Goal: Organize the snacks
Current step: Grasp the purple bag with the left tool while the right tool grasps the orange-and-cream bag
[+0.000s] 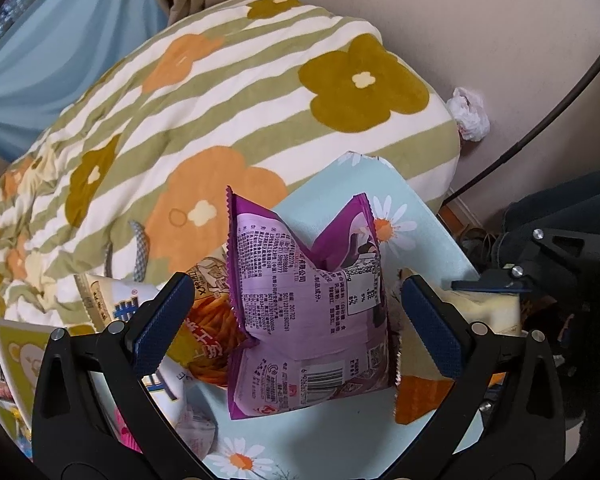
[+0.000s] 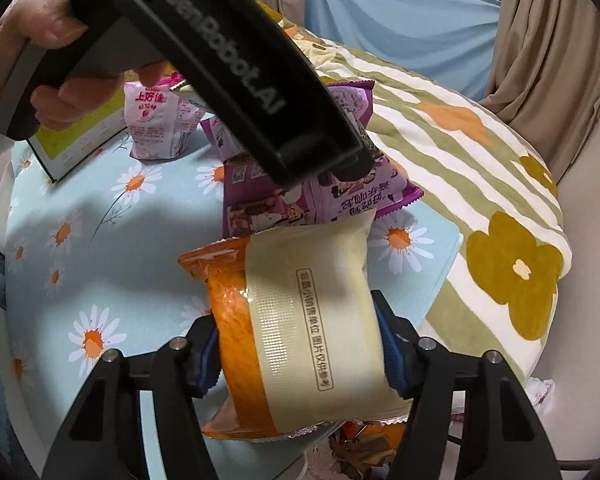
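Note:
My left gripper (image 1: 296, 320) is open, its blue pads on either side of a purple snack bag (image 1: 312, 312) that stands on the daisy-print table (image 1: 340, 432); the pads do not touch it. The purple bag also shows in the right wrist view (image 2: 340, 196), partly behind the left gripper's black body (image 2: 236, 76). My right gripper (image 2: 300, 356) is shut on an orange and cream snack bag (image 2: 300, 320), held above the table's near edge (image 2: 100, 260). That bag shows at the right in the left wrist view (image 1: 480, 312).
A pink bag (image 2: 156, 124) and a green-and-white box (image 2: 76, 140) stand at the table's far left. A fries bag (image 1: 208, 328) and other packets (image 1: 112, 304) lie left of the purple bag. A flowered quilt (image 1: 220, 92) lies beyond the table. Packets lie on the floor (image 2: 364, 444).

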{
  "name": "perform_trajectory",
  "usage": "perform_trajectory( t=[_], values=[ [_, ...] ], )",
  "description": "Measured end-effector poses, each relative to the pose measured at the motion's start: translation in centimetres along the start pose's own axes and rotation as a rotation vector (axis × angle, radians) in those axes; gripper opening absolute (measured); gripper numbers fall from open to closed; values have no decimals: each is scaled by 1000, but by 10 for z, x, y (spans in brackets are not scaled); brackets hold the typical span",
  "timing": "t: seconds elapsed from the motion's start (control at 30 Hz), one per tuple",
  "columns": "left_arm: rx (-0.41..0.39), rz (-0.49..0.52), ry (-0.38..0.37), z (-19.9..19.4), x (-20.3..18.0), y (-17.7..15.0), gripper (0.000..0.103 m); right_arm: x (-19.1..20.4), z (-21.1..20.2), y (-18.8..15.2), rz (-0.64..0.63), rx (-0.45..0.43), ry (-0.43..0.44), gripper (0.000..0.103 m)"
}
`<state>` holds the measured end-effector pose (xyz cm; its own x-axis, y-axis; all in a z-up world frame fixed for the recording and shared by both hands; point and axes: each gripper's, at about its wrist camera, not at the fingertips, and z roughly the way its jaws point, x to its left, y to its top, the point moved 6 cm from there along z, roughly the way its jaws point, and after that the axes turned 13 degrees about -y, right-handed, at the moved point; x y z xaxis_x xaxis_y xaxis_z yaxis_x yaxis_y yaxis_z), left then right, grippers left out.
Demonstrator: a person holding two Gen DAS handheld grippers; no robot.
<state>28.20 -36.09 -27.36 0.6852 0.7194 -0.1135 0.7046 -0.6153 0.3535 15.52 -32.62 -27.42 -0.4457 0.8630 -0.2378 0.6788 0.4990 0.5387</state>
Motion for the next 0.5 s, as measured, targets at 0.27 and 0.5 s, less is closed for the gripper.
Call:
perform_trajectory(
  t=[0.27,0.5],
  values=[
    [49,-2,-4,15,-2,-3,92,5,-11,-5,-9,-3,3,60],
    [75,6,-16,21,-9,-11,73,5,-14,-9,5,9,2,60]
  ],
)
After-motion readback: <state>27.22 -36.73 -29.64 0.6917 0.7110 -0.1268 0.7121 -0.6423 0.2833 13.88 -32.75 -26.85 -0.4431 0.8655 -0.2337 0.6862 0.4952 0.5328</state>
